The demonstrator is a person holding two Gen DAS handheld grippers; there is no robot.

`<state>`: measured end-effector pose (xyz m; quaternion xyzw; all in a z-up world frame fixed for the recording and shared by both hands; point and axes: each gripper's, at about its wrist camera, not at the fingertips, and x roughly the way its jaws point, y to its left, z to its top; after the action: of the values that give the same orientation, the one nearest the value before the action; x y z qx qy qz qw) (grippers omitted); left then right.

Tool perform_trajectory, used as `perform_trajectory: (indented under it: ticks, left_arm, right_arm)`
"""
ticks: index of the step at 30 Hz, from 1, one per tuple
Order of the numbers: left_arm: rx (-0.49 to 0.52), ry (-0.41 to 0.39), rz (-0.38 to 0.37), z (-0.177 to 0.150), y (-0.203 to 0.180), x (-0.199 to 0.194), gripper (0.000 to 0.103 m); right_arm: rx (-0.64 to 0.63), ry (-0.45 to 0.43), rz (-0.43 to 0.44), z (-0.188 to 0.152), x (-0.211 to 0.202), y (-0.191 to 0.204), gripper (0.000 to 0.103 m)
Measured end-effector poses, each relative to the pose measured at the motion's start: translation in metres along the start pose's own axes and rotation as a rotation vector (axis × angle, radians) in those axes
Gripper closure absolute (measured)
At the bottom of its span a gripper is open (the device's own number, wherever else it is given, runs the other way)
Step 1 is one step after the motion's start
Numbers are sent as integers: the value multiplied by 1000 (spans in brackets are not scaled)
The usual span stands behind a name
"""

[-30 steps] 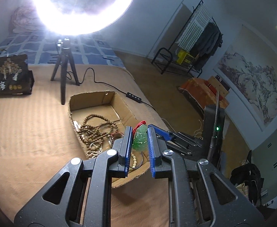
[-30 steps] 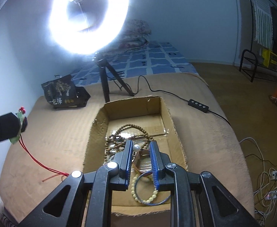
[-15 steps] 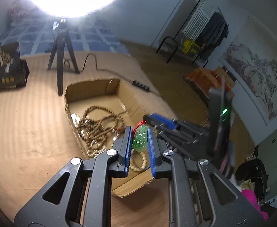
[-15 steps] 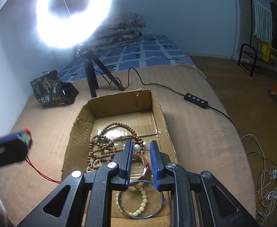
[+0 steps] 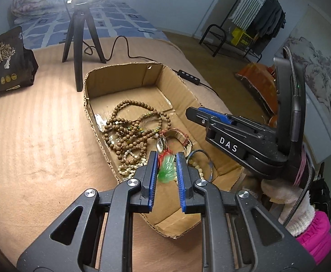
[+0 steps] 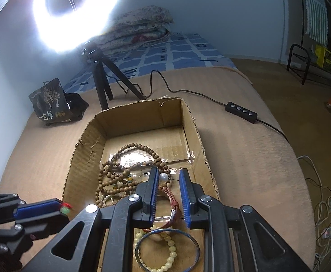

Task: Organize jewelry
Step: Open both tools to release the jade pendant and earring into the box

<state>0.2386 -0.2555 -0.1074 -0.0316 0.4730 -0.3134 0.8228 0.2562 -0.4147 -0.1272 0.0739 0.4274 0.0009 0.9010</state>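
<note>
Over the box (image 5: 93, 104), both hand-held grippers hover.
Left hand-held gripper (image 5: 166, 168) pinches a green pendant (image 5: 167, 170); right hand-held gripper (image 6: 168, 188) gapes, angled down over beads (image 6: 120, 181).

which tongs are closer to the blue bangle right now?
Right. The right tongs hang over the box, the blue bangle just below and behind their tips. The left tongs, gripping the green pendant, sit beside it, further left.

Left tool (image 5: 166, 170) pads parted slightly — right tool (image 6: 169, 188) pads apart, angled downward.
</note>
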Motion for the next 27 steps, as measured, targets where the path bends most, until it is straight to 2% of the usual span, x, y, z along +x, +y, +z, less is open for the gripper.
perform_trajectory:
  ticks: [7,8,9,10,13,15,17,27]
  left_arm:
    - [17,18,27,-1,0,2,87]
    - [25,22,36,-3,-1,3,82]
    - [29,24,41,-4,-1,3,69]
    - [34,22,46,-5,-2,2,59]
    - [56,11,72,-8,-5,-3,58]
    - [63,9,86,-9,-7,-6,53]
    - [65,0,96,-10,-7,-9,37]
    - [111,-54,153,-18,-15,-38,35]
  right_arm:
    - [-1,-9,-11,1,-1,2,64]
    - [4,-16,-18,1,-3,1,54]
    - [9,-26,-25,2,-5,0,44]
    - [13,-36,-32,2,-8,0,40]
    - [30,-57,-39,4,-16,-2,30]
    - [40,-67,-45,6,-21,-3,20]
    - [40,-77,-53,6,-27,-2,17]
    - [5,-100,-64,8,-57,8,14]
